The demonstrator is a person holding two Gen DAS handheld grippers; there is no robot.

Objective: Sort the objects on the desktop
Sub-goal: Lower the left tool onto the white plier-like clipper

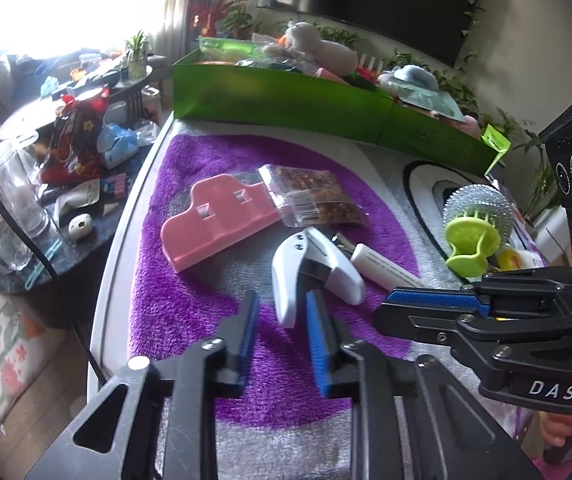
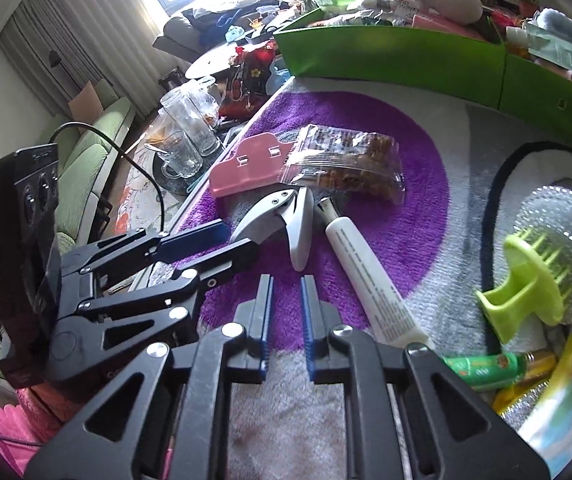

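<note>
Pink plastic clip (image 1: 216, 220) leftmost on purple mat (image 1: 174, 288), snack packet (image 1: 312, 200) overlapping its right end. White hole punch (image 1: 314, 276) just ahead of my left gripper (image 1: 280, 314), jaws apart, empty. White tube (image 2: 370, 276) beside punch; print unreadable. My right gripper (image 2: 287, 292) jaws narrowly apart, empty. Steel scourer with green handle (image 2: 542, 264) far right. Green box (image 1: 286, 96) behind already holds items. Judgement: sorting partly done, mat items left. Legible: "DAS" on right gripper body.

You have on mat: one pink clip (image 1: 214, 220), one snack bag (image 1: 310, 196), one hole punch (image 1: 314, 272), one white tube (image 1: 386, 268), one steel scrubber (image 1: 476, 212), two green boxes (image 1: 278, 100).
</note>
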